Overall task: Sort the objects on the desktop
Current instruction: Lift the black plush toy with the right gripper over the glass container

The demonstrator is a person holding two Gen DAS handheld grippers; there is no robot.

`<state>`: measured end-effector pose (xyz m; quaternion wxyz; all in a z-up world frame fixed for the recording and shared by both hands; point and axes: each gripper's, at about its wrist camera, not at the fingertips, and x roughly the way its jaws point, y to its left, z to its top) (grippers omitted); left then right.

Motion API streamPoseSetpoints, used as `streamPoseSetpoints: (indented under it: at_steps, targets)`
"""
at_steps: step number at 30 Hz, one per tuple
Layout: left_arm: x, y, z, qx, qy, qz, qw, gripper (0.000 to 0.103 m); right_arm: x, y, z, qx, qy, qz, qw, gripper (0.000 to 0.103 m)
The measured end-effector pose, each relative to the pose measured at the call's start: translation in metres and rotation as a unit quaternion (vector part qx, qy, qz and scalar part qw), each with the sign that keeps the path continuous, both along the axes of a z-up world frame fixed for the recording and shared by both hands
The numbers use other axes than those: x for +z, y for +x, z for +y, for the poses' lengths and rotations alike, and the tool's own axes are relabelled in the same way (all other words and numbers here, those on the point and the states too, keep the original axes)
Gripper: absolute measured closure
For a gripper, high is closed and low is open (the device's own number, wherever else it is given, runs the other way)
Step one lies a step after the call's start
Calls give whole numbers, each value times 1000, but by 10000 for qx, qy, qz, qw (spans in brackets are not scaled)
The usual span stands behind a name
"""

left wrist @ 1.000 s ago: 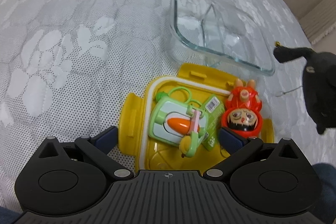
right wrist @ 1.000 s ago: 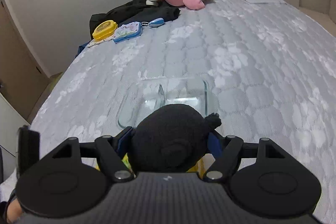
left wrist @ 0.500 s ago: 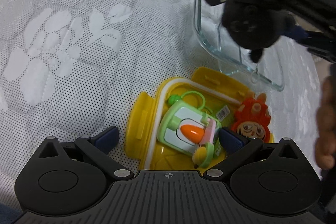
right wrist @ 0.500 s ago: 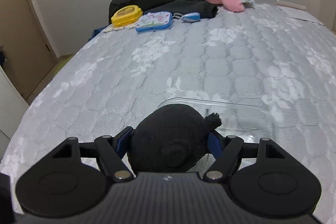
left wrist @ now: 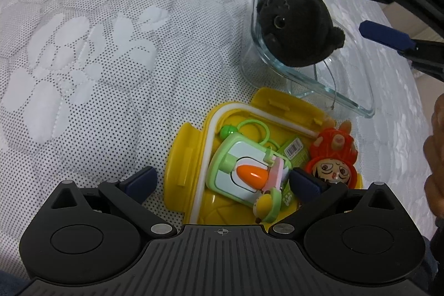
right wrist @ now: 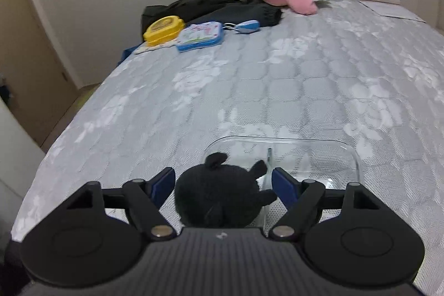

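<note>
Left wrist view: left gripper, jaws open, above yellow box holding carrot toy and red figure; we see black plush in glass dish.

Right wrist view: right gripper, jaws apart, clear of the plush in the dish on the bed.

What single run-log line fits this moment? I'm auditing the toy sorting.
right gripper: open, pads clear of black plush | plush: in glass dish | left gripper: open over yellow box
</note>
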<state>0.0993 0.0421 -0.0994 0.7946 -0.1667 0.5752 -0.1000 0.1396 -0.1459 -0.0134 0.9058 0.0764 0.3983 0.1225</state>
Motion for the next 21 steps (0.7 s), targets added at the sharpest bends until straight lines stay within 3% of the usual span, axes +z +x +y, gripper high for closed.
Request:
streamPoseSetpoints:
  at_steps: [4,5,10,21]
  targets:
    - [1,0,0,1,1,6,10000,0,-4,0,3,93,192,162,9996,69]
    - [1,0,-1,-6,5,2,10000,0,-8,1,6,136,150,211,9996,74]
    - [3,-1,-2,-47,25,-6,10000,0,-15,10,18,68,-133,-70,9999,74]
    - [7,-3,-5,-119,64,-21,9999,0,-7,-4,28,142,-521,191,9984,70]
